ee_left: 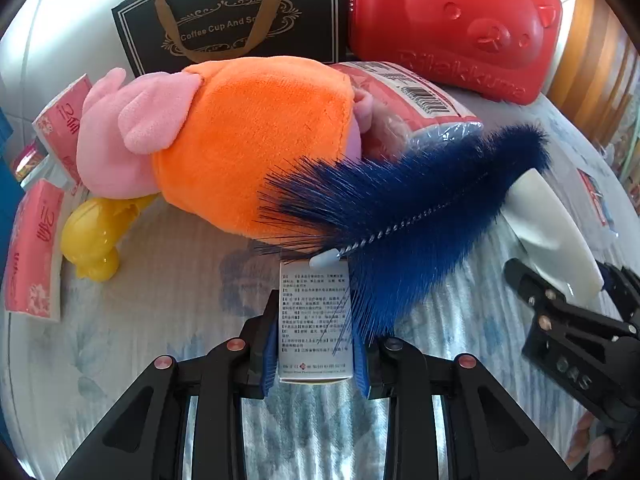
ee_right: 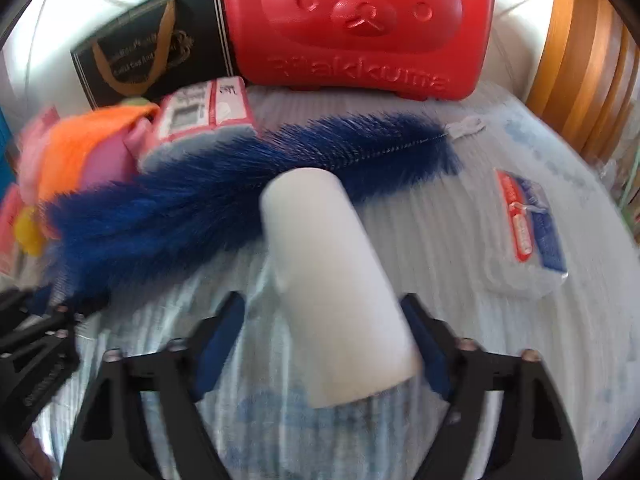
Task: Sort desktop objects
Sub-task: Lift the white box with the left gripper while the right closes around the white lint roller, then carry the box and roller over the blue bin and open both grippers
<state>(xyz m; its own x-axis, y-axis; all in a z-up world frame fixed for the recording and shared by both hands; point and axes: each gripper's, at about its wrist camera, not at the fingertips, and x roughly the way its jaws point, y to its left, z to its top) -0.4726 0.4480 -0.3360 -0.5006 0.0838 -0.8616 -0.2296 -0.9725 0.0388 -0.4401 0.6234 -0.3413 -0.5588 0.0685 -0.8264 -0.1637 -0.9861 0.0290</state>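
Our left gripper [ee_left: 316,354] clamps a small printed box [ee_left: 315,320], long axis pointing ahead toward the plush pig [ee_left: 224,140]. Our right gripper [ee_right: 324,344] grips the brush's white handle [ee_right: 336,280]; its blue bristles [ee_right: 240,184] sweep leftward over the box, before the red case [ee_right: 360,20].

left claw [ee_left: 316,354] black, blue pads, copper screws | right claw [ee_right: 320,354] alike

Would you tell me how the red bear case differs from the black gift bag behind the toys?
The red bear case is moulded glossy plastic with an embossed bear face; the black gift bag is flat, printed with gold lettering and has tan ribbon handles. The case stands right of the bag. Both stand upright at the back.
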